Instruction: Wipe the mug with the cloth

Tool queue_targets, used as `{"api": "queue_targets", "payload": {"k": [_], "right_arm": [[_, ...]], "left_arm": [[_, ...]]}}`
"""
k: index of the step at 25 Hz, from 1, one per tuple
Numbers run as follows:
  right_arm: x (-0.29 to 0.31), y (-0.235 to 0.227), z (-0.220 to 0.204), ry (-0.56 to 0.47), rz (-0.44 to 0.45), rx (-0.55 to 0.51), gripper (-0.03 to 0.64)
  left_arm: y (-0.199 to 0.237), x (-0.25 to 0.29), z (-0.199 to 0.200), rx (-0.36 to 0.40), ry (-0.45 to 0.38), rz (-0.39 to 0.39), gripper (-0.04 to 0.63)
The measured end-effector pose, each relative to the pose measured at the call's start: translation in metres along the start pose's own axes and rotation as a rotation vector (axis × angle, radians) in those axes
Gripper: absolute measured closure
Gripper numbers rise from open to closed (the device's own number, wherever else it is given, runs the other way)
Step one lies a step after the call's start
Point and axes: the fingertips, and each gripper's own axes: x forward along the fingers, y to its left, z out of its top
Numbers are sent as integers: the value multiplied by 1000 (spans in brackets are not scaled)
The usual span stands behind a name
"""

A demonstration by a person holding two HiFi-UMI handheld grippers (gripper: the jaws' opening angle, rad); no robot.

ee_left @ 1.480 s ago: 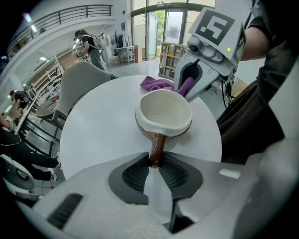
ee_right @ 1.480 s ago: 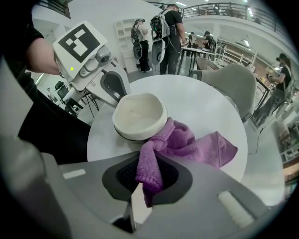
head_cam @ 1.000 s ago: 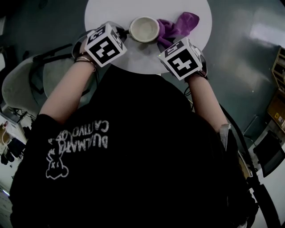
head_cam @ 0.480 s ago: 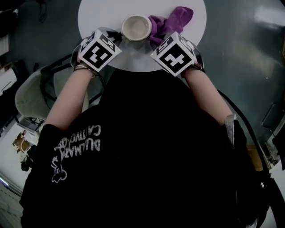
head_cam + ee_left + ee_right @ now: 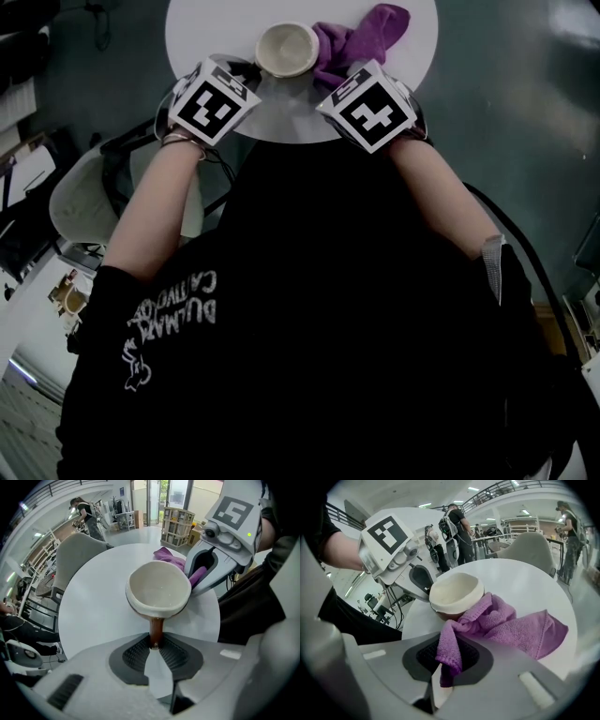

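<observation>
A cream mug [image 5: 286, 49] [image 5: 158, 592] [image 5: 455, 593] with a brown handle [image 5: 156, 631] stands on the round white table [image 5: 412, 56]. My left gripper [image 5: 156, 645] [image 5: 246, 77] is shut on the handle, the mug straight ahead of it. A purple cloth [image 5: 506, 625] [image 5: 361, 36] lies to the right of the mug and presses against its side. My right gripper [image 5: 449, 660] [image 5: 336, 86] is shut on one corner of the cloth, close to the mug. In the left gripper view the cloth [image 5: 169, 558] shows behind the mug, partly hidden by the right gripper.
A grey chair [image 5: 80, 192] stands at the table's left, another [image 5: 529, 548] at its far side. People [image 5: 457, 524] stand in the background of the hall. The table's near edge [image 5: 281, 127] lies just under both grippers.
The head view has shifted a little; both grippers, mug and cloth keep their places relative to each other. The cloth stays pressed to the mug's right side.
</observation>
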Motion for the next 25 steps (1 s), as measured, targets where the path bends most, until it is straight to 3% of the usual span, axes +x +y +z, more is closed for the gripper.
{"api": "queue_targets", "payload": {"k": [10, 25], "right_arm": [[11, 10, -21, -86, 35, 78, 580], [10, 27, -1, -172, 90, 130, 580]], "left_arm": [[-21, 14, 1, -24, 6, 17, 528], [-30, 5, 5, -44, 28, 14, 523]]}}
